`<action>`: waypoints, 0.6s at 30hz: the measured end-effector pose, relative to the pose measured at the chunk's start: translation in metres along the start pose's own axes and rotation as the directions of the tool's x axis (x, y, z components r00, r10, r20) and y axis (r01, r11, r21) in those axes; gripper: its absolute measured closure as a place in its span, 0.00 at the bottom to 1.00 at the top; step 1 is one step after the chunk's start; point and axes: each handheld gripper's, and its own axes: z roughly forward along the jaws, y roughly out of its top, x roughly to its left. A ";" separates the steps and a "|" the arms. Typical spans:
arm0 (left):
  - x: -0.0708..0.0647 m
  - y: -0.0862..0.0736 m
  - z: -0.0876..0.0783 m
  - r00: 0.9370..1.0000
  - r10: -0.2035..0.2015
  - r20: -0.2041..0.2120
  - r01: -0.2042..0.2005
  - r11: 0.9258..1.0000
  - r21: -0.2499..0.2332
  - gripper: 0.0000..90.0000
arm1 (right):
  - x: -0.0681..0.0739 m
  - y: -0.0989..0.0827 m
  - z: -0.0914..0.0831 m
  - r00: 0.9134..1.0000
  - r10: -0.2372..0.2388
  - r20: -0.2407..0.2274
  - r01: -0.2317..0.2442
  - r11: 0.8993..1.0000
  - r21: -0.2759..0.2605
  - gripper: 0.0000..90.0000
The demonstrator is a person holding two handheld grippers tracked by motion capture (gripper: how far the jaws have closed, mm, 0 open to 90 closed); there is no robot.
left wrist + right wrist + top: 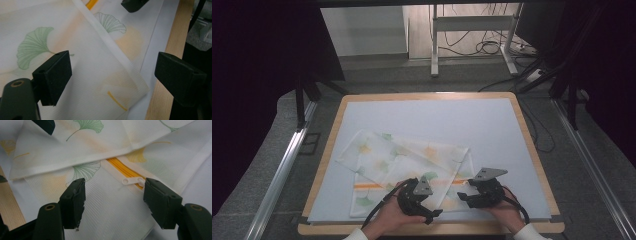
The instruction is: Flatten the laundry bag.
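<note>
High view: two grippers poised over a folded leaf-print cloth

High view shows a white cloth (pixel 404 162) printed with green and yellow ginkgo leaves lying partly folded on the pale mat (pixel 422 115) of a wood-edged table (pixel 532 150), toward its near edge. A person's hands come in from below, each holding a black gripper just above the cloth's near part. The left gripper (pixel 432 212) sits beside the right gripper (pixel 464 196), the two close together but apart.

In the left gripper view, the left gripper's jaws stand wide apart with nothing pressed between them; under them lies a folded corner (pixel 130 85) of the cloth, near the table's wooden edge (pixel 165 82). In the right gripper view, the right gripper's jaws are likewise spread, clamped on nothing; between them lies cloth with an orange zip (pixel 125 171) and its white pull tab (pixel 132 180) just ahead of the right-hand jaw.
</note>
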 end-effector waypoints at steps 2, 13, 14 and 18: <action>-0.002 -0.001 0.001 1.000 0.010 0.005 -0.010 1.000 0.012 0.16 | 0.000 0.000 0.000 1.000 0.000 -0.002 0.000 1.000 0.001 0.38; -0.012 -0.006 0.007 0.998 0.068 -0.003 -0.068 0.995 0.068 0.18 | -0.001 -0.001 0.000 1.000 0.000 0.004 0.000 1.000 -0.001 0.42; -0.012 -0.006 0.006 0.997 0.071 -0.013 -0.070 0.995 0.068 0.20 | -0.001 -0.001 0.000 1.000 0.000 0.005 0.000 1.000 -0.002 0.42; -0.011 -0.006 0.005 0.997 0.064 -0.036 -0.062 0.996 0.069 0.30 | -0.001 -0.002 0.000 1.000 0.005 0.001 -0.005 1.000 0.001 0.43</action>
